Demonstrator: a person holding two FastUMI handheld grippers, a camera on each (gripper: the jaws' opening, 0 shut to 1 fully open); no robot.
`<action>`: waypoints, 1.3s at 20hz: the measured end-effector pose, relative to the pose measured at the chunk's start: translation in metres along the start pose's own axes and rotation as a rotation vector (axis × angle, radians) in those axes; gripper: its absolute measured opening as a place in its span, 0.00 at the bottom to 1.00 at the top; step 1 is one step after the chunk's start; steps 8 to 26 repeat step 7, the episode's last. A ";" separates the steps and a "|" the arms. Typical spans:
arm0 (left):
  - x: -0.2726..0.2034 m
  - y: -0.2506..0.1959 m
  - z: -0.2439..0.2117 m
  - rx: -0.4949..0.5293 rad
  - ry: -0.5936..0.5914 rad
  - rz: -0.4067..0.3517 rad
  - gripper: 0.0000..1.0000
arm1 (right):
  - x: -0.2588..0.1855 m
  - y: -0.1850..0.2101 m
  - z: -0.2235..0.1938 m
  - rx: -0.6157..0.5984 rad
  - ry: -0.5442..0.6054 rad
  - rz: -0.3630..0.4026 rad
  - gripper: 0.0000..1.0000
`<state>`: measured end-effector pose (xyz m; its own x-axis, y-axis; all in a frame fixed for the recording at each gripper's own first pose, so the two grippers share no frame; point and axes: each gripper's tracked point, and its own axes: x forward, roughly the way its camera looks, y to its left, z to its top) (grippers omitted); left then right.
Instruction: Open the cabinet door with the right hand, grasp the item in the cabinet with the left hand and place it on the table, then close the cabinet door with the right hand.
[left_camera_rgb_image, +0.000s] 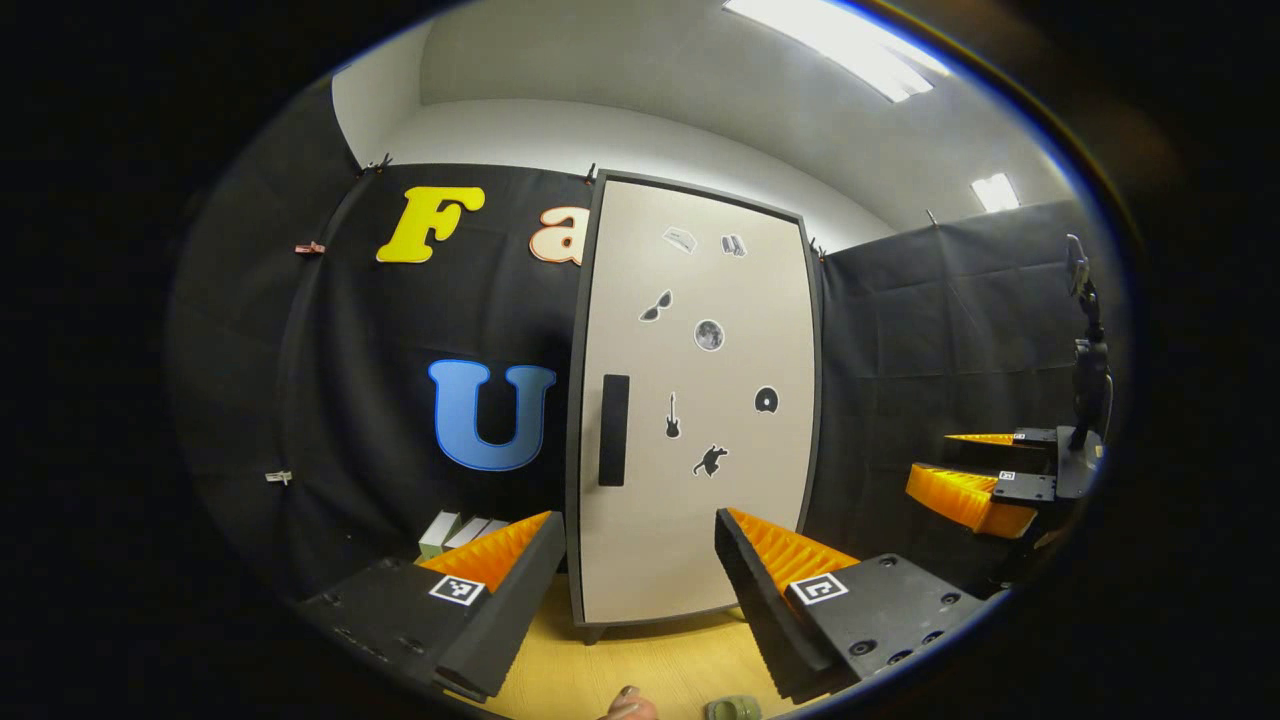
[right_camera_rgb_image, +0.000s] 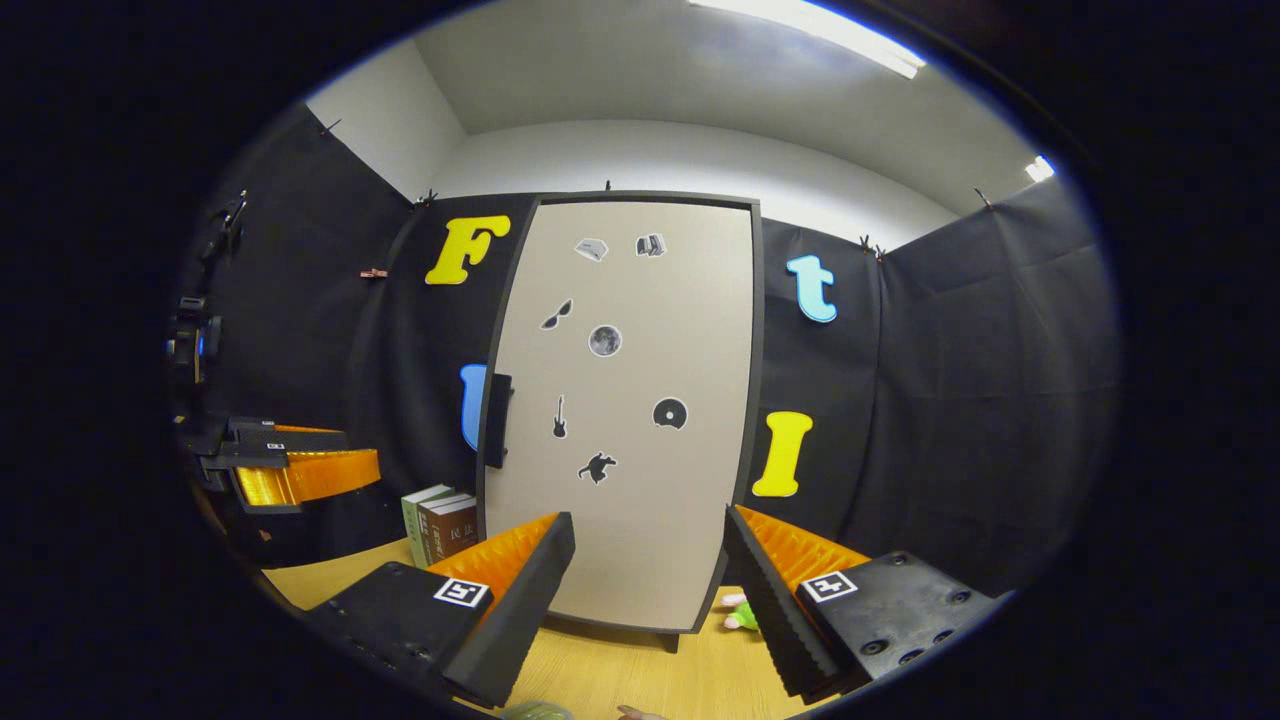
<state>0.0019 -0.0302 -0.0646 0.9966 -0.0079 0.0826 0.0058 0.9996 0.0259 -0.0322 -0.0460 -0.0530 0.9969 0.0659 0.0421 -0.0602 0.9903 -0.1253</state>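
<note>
ahead of both open hand-held grippers, cabinet door (left_camera_rgb_image: 700, 420) stands closed.

cabinet door (left_camera_rgb_image: 700, 400) shut: item inside hidden | books (right_camera_rgb_image: 441, 523) partly behind door

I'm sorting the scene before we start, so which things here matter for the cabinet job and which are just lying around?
For the job:
- cabinet door, closed
- door handle
- left gripper, open
- right gripper, open
- table

Lying about:
- books left of the cabinet
- green toy by its right foot
</note>
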 end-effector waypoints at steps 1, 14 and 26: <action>0.000 0.000 -0.001 0.001 0.002 0.000 0.95 | 0.000 -0.001 -0.002 -0.002 0.005 0.000 0.97; 0.000 0.002 -0.001 0.002 0.001 0.002 0.95 | -0.001 0.006 0.008 -0.007 0.007 0.004 0.97; 0.000 0.002 -0.001 0.002 0.001 0.002 0.95 | -0.001 0.006 0.008 -0.007 0.007 0.004 0.97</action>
